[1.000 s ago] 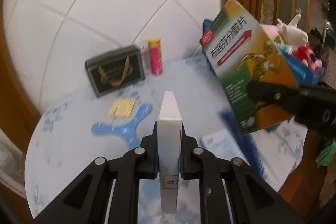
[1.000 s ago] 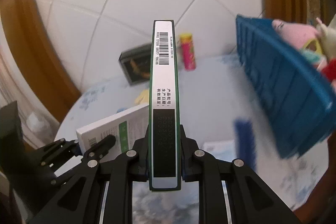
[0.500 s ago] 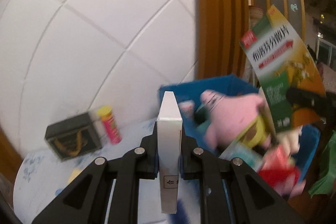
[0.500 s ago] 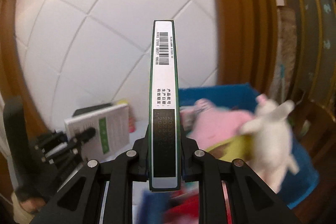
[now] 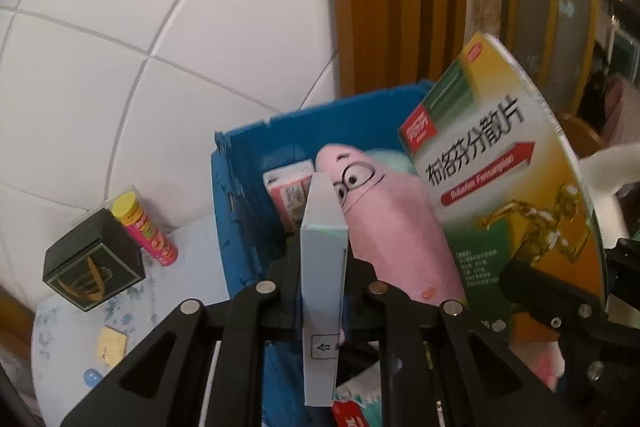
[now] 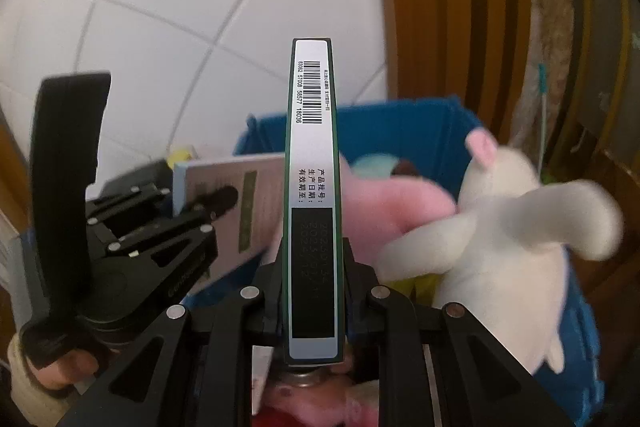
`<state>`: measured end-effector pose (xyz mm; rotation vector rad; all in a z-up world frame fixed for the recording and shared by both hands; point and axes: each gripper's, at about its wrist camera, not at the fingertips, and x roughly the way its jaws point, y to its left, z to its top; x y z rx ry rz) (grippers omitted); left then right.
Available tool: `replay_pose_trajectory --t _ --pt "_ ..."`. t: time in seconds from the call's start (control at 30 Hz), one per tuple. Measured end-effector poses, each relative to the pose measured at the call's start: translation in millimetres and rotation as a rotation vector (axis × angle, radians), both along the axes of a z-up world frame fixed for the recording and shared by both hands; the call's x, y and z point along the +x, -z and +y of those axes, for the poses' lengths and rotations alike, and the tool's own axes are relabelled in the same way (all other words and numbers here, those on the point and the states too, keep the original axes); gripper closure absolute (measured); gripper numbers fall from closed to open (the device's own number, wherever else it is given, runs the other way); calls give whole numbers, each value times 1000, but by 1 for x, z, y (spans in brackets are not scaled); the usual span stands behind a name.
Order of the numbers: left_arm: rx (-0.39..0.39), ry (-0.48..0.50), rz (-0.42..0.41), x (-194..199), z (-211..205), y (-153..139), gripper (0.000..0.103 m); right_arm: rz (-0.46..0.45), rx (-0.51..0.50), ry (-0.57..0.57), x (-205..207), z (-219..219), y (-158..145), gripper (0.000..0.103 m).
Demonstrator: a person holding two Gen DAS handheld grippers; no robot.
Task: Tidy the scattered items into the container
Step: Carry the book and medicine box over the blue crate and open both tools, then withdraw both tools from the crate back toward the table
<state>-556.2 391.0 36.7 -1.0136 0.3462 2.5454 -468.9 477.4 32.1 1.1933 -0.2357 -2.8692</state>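
My left gripper [image 5: 322, 263] is shut on a white box [image 5: 322, 291], held edge-on above the blue bin [image 5: 236, 211]. My right gripper [image 6: 312, 255] is shut on a green and orange medicine box [image 6: 312, 187], also over the bin [image 6: 400, 123]. That box shows face-on in the left wrist view [image 5: 508, 187], and the white box shows in the right wrist view [image 6: 232, 203]. The bin holds a pink plush [image 5: 392, 219], a white plush [image 6: 504, 251] and small packets.
On the table left of the bin stand a black box [image 5: 94, 267] and a pink and yellow tube [image 5: 144, 227]; a yellow pad [image 5: 112, 347] lies nearer. A tiled wall [image 5: 160, 27] is behind, wooden slats [image 5: 400, 7] to the right.
Both grippers have swung right from over the table to above the blue bin, each still holding its box. The bin and plush toys now fill the views.
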Motion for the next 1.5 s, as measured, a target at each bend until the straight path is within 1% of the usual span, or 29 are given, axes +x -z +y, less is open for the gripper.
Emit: replay_pose_trajectory --t 0.07,0.1,0.13,0.17,0.2,0.27,0.33,0.37,0.4,0.43,0.57,0.63,0.73,0.83,0.93,1.0,1.1,1.17,1.23,1.3,1.4,1.5 --pt "-10 15 -41 -4 3 12 82 -25 -23 -8 -4 3 10 81" --pt "-15 15 -43 -3 3 16 68 -26 -27 -6 -5 4 12 79" --pt "-19 15 -42 -2 3 20 47 -23 -16 -1 -3 3 12 73" --pt "-24 15 -41 -1 4 24 38 -18 -1 4 -2 2 11 67" --pt "-23 8 -23 2 2 25 28 -15 0 5 0 2 11 59" --pt "-17 11 -1 7 -4 22 27 -2 5 9 10 1 8 51" --pt "-10 16 7 15 -13 19 27 12 12 14 20 0 6 34" --pt "-7 19 12 18 -17 17 27 18 18 15 21 -2 6 29" --pt "-9 16 16 23 -22 17 27 32 26 20 28 -4 5 19" --pt "-7 14 15 27 -30 17 27 44 31 24 33 -6 3 12" --pt "18 -18 9 44 -67 19 27 84 27 31 55 -14 0 6" --pt "19 -46 13 58 -88 23 27 104 38 44 67 -24 0 0" --pt "21 -91 18 84 -131 32 27 144 72 69 86 -44 -1 0" --pt "30 -143 13 108 -176 45 27 197 72 51 101 -68 -1 0" --pt "53 -214 -8 135 -232 70 27 263 56 0 129 -105 2 0" --pt "46 -271 -33 156 -274 89 27 298 38 -35 145 -130 2 0" --pt "27 -314 -77 176 -318 114 27 333 11 -99 163 -171 11 0" --pt "20 -347 -108 187 -347 132 27 311 -11 -130 166 -202 26 0" --pt "19 -377 -139 196 -374 149 27 263 -32 -165 166 -228 46 0" --pt "19 -389 -177 205 -397 169 27 208 -42 -176 165 -249 69 0" --pt "9 -383 -209 215 -412 189 27 104 -68 -161 164 -272 114 0" --pt "-5 -383 -243 222 -421 212 27 9 -71 -137 162 -280 156 0"
